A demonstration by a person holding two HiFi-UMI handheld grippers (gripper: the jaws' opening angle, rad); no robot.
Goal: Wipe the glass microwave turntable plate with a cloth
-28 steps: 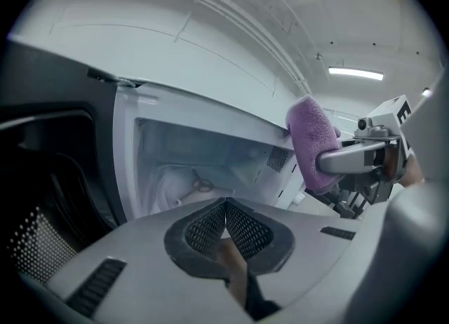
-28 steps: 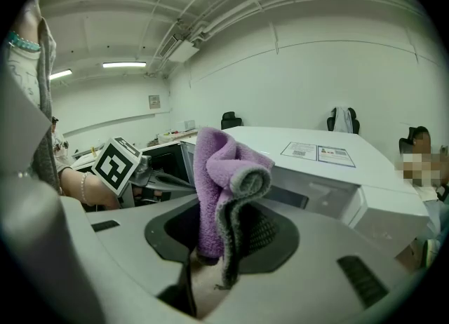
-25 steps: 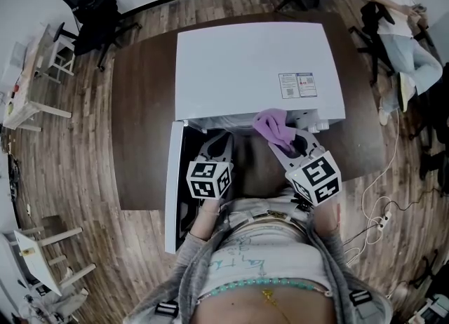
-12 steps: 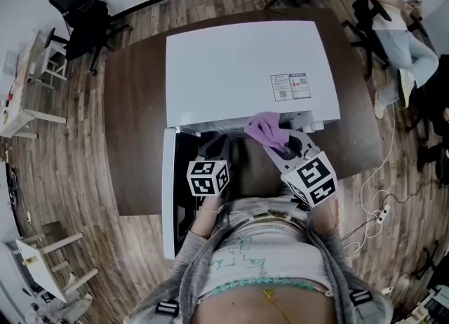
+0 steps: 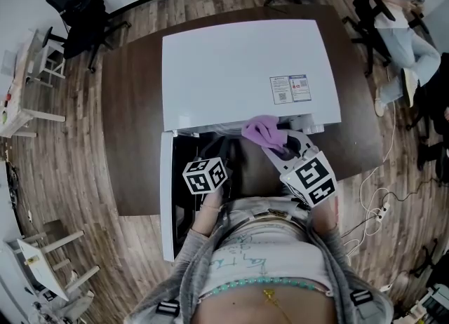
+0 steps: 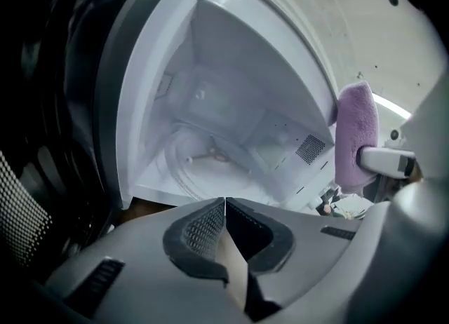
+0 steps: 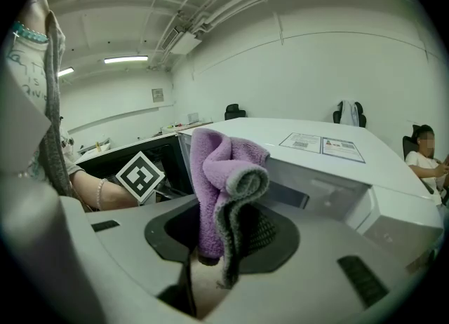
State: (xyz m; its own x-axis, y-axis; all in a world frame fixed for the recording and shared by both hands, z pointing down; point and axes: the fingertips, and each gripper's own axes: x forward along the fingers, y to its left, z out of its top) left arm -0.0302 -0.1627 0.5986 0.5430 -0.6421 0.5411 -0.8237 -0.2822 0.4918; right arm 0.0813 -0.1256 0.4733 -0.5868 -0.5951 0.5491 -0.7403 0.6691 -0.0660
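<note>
The white microwave (image 5: 238,70) stands on a brown table (image 5: 130,140) with its door (image 5: 166,196) swung open to the left. In the left gripper view the round glass turntable plate (image 6: 200,168) lies on the cavity floor, straight ahead of my left gripper (image 6: 224,203), whose jaws are shut and empty, outside the opening. The head view hides the plate; there my left gripper (image 5: 219,153) sits low before the opening. My right gripper (image 5: 275,144) is shut on a purple cloth (image 5: 263,132), held up at the microwave's front right edge. The cloth (image 7: 217,168) stands bunched between the right gripper's (image 7: 223,210) jaws.
The open door's dark inner face (image 6: 42,175) lies close on the left gripper's left. A person sits on a chair at the far right (image 5: 393,14). Black office chairs (image 5: 77,7) stand behind the table, and cables (image 5: 379,210) trail on the wood floor at right.
My left gripper has sunk lower in front of the microwave opening and rolled a little. The right gripper with the cloth has stayed where it was.
</note>
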